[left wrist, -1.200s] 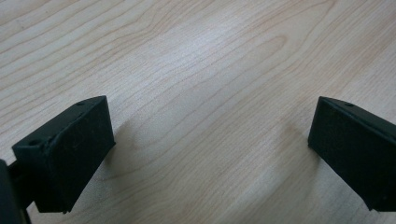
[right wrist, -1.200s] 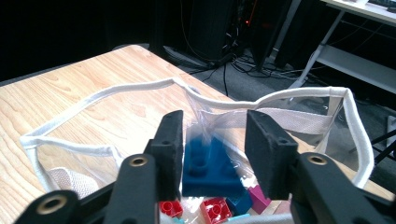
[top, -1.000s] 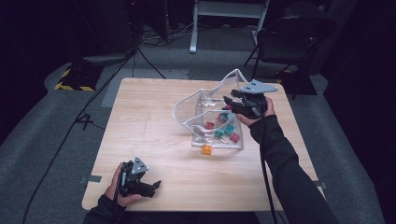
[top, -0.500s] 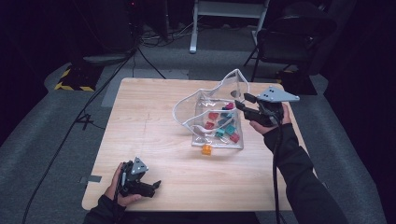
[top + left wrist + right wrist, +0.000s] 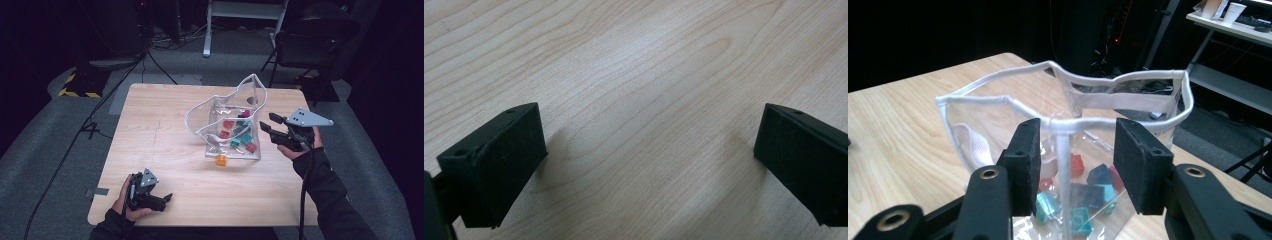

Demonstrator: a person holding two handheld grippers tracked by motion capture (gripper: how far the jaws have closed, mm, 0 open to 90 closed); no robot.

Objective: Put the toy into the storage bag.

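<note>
Clear plastic pouch with white-trimmed rim stands open-mouthed on the wooden counter, a little toward the right gripper's side of the counter's middle. This pouch is the landmark for everything below.

Inside the pouch, at its bottom: a heap of small coloured blocks, red, teal and dark blue. In the right gripper view the same blocks show through the clear wall. One orange block lies on the counter outside the pouch, touching or just beside its near edge; cannot tell which.

Right gripper: held just beside the pouch's right side, fingers pointing at it. Fingers part-way apart, having just been opening. In the right gripper view the white seam at the pouch's corner runs up between the two fingers, but neither pad presses on it; a gap shows at each side. Nothing is gripped.

Left gripper: well apart from the pouch, at the counter's near edge, low over the wood. In the left gripper view its fingers stand wide apart with bare counter between them; nothing held.

Beyond the pouch, off the counter: a dark chair and cables on the grey floor.
</note>
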